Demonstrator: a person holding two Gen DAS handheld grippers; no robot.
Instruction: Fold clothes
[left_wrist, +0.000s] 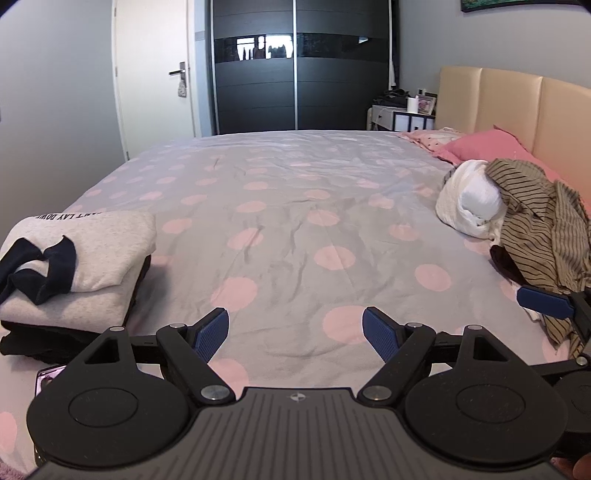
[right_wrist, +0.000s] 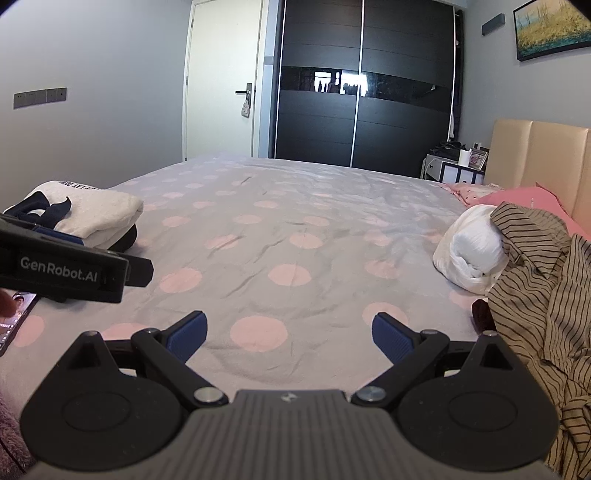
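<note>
Both the left claw (left_wrist: 295, 334) and right claw (right_wrist: 288, 334) gape wide and empty over the dotted grey bed (left_wrist: 280, 206); the folded grey sweater stack (left_wrist: 85, 254) keeps the left edge, and the crumpled striped shirt pile (right_wrist: 543, 295) lies at the right edge, so the middle is free for folding.

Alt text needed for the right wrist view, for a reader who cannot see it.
The open right gripper hovers empty over a grey bed with pink dots. A striped shirt and white garment lie unfolded at right; a folded stack sits at left.
</note>
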